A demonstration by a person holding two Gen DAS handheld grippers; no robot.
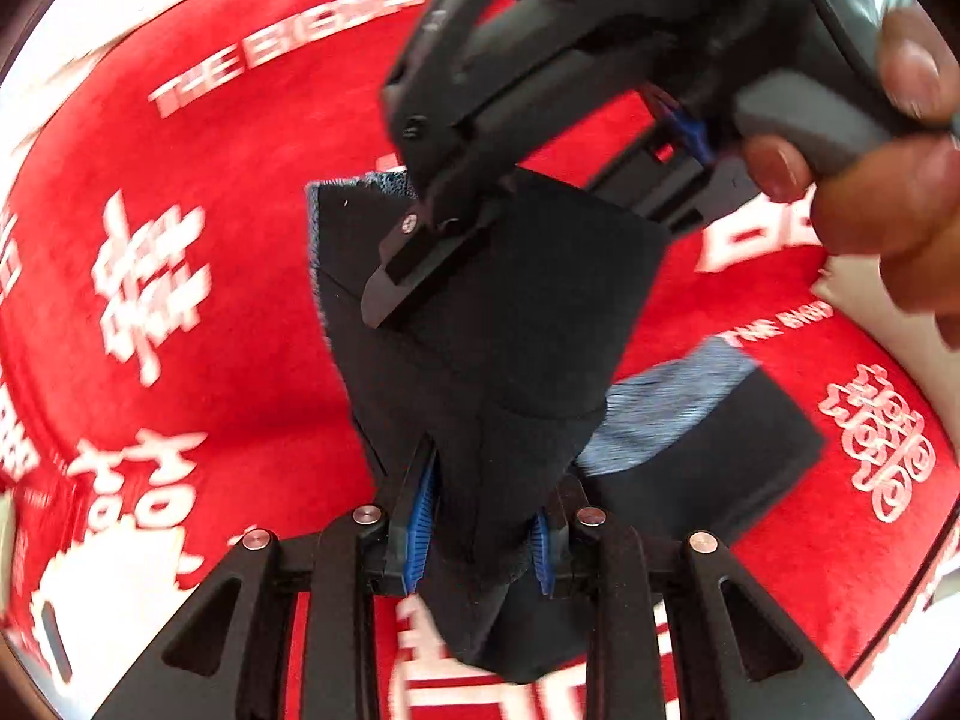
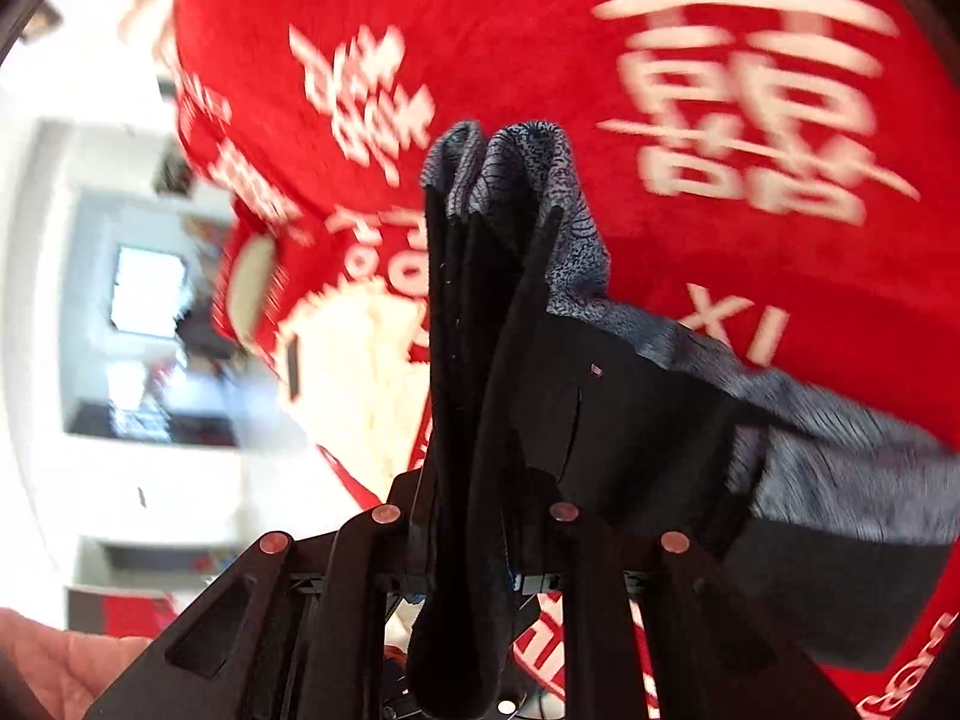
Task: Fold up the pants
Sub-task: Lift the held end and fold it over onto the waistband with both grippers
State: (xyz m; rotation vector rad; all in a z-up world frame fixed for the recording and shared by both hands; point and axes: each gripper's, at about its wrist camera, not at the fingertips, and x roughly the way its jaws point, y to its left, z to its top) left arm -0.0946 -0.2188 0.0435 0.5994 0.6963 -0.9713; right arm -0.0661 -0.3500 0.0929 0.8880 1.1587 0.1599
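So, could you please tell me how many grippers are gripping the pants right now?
2. The left gripper clamps the dark pants at the bottom of its view; the right gripper pinches them higher up. Their far ends are hidden.

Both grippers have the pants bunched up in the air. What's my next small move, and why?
Probably lower both together toward the red blanket and lay the fold flat. The left gripper and right gripper each clamp bunched layers of the pants, which hang above the blanket instead of resting on it.
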